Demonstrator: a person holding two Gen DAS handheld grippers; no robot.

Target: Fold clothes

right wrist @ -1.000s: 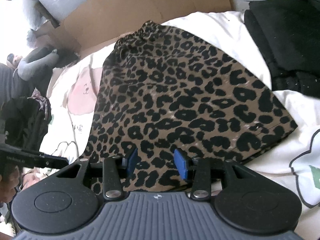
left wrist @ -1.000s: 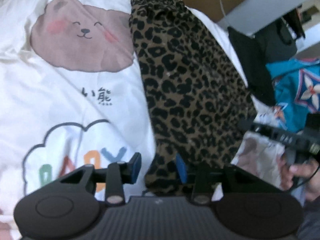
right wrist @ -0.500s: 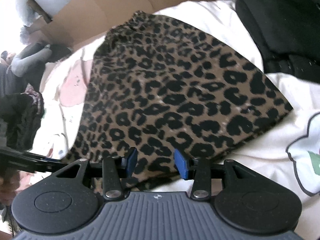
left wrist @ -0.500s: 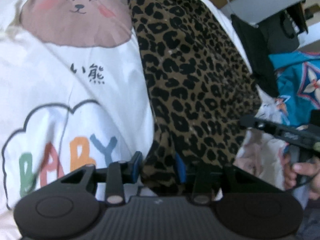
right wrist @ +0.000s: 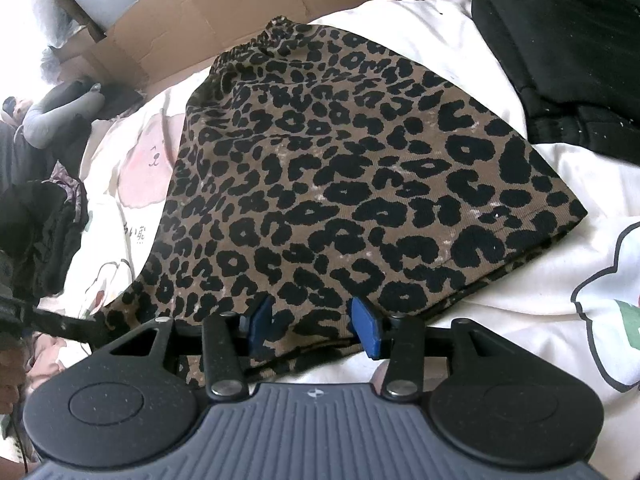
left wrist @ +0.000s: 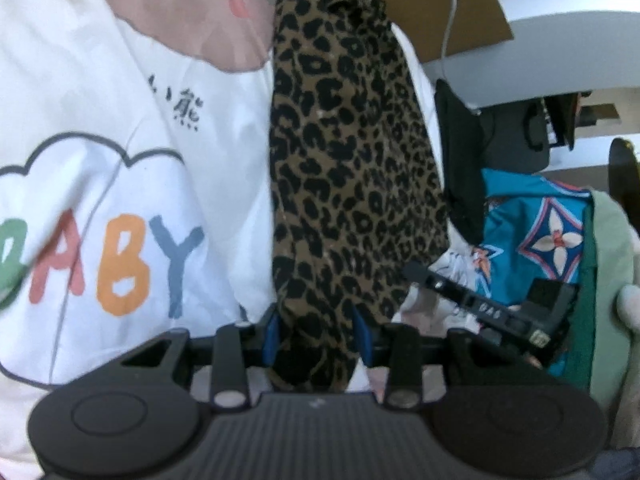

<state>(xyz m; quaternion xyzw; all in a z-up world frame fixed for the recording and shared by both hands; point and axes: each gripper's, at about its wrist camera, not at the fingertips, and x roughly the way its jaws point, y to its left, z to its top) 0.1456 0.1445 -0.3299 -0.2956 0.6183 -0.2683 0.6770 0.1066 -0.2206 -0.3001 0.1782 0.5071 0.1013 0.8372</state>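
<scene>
1. A white sheet (left wrist: 120, 128) with a bear drawing and the coloured letters "BABY" fills the left of the left wrist view; in the right wrist view the same sheet (right wrist: 532, 304) shows white on the right and near side.
2. The leopard-print garment (left wrist: 348, 168) lies on this sheet, running from the near middle to the far middle of the left wrist view. In the right wrist view the garment (right wrist: 340, 184) spreads wide across the middle, its gathered waistband at the far end next to flattened cardboard (right wrist: 248, 4).
3. The left gripper (left wrist: 318, 334) has the near edge of the garment bunched between its blue pads, the cloth filling the gap; the jaws stand fairly wide, so I cannot tell whether they clamp it.
4. The right gripper (right wrist: 312, 326) sits at the garment's near hem with its jaws spread apart; cloth lies between the blue pads, not pinched.
5. A black garment (right wrist: 568, 48) lies at the far right, just beside the leopard print.
6. To the right in the left wrist view there is a teal patterned cloth (left wrist: 532, 232), with the other gripper's black body in front of it.
</scene>
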